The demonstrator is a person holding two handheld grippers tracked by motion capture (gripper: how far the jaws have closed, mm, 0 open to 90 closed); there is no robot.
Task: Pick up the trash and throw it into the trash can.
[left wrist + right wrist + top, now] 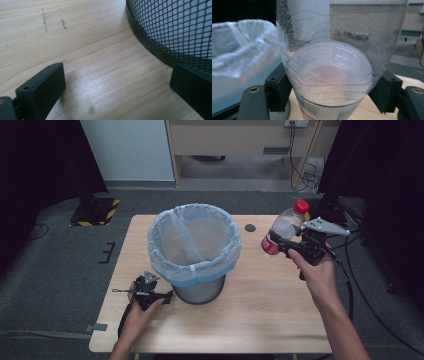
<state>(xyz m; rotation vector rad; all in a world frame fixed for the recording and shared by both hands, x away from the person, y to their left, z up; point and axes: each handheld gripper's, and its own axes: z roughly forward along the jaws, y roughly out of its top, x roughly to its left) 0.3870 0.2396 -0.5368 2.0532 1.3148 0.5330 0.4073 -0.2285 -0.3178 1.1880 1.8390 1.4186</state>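
From the high view, a mesh bin [195, 252] lined with a plastic bag [192, 232] stands mid-tabletop [260, 320]. The right gripper [280, 244] holds a clear bottle [282, 227] tilted, red cap [301, 206] up, in the air just right of the bin near the tabletop's right edge, likely ready to drop it in. The left gripper [169, 296] rests beside the bin's base toward the near left corner.

In the left gripper view, its jaws stand wide apart and empty, one against the mesh, perhaps steadying the bin.

In the right gripper view, the jaws clamp the bottle's body from both sides.

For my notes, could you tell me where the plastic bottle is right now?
In the high view, the plastic bottle is held off the table's right side by the right hand-held gripper, just right of the lined mesh bin.
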